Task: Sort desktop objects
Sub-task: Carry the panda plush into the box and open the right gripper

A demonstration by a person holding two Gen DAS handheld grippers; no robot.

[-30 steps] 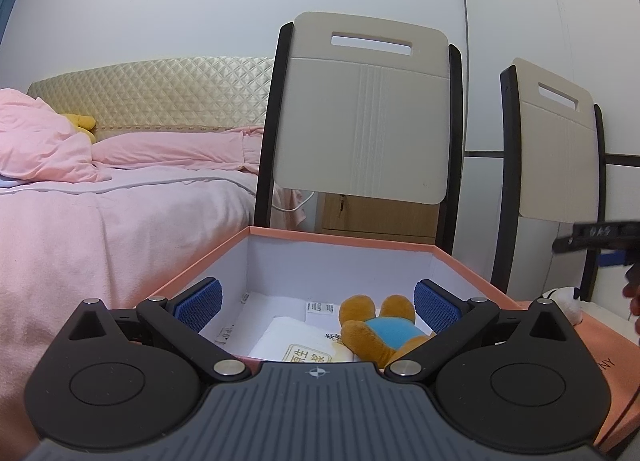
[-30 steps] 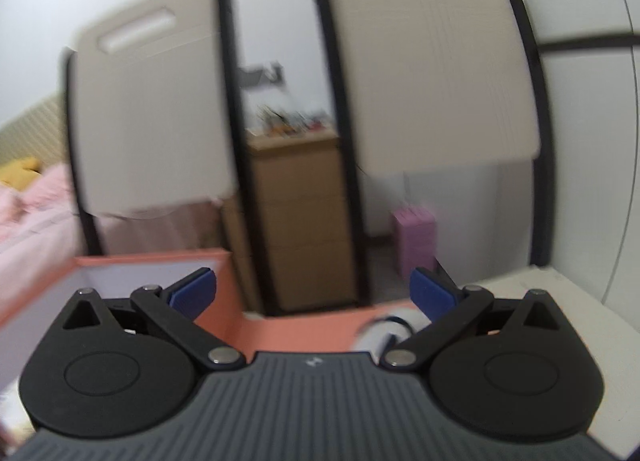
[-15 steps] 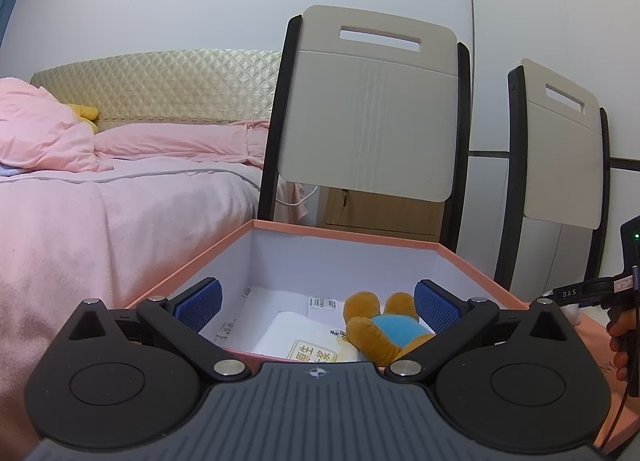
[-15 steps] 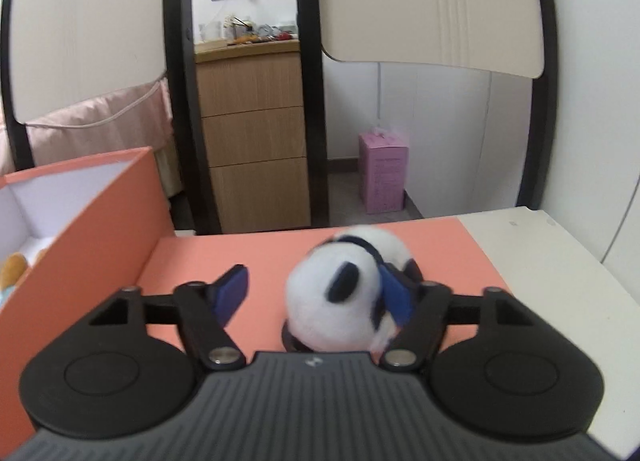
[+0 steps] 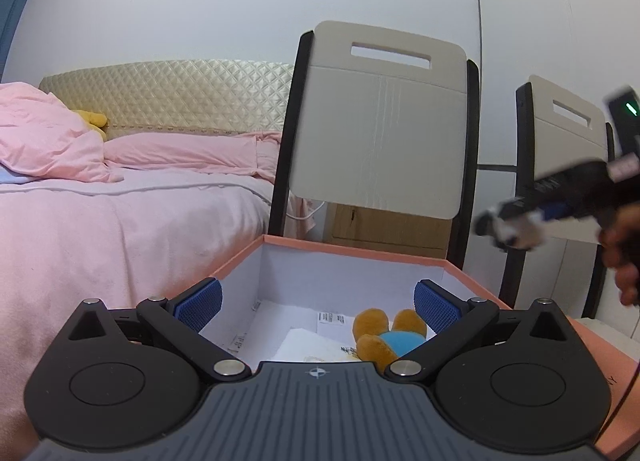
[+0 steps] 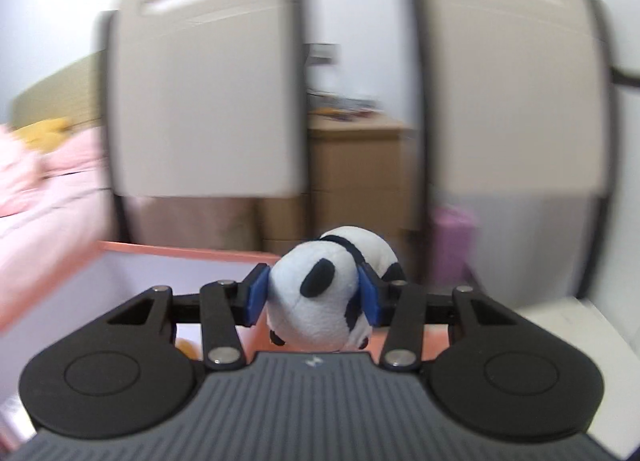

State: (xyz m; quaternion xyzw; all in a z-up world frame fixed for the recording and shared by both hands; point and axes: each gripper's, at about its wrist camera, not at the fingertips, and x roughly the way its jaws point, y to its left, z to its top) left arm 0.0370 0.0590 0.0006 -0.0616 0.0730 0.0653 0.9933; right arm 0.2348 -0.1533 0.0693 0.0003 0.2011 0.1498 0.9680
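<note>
Box: a salmon-pink box (image 5: 352, 251) is sitting open below both grippers, holding an orange plush toy (image 5: 386, 337).
Left gripper (image 5: 316, 303): jaws are spreading wide, hovering level over the box.
Right gripper (image 6: 314, 295): is squeezing a panda plush (image 6: 316, 293), raised beside the box's right rim.

The left gripper (image 5: 316, 303) is wide open over the pink box (image 5: 360, 251). A brown teddy (image 5: 386, 339) lies inside. At the right edge, the right gripper (image 5: 516, 227) holds a blurry black-and-white toy (image 5: 502, 231).
</note>
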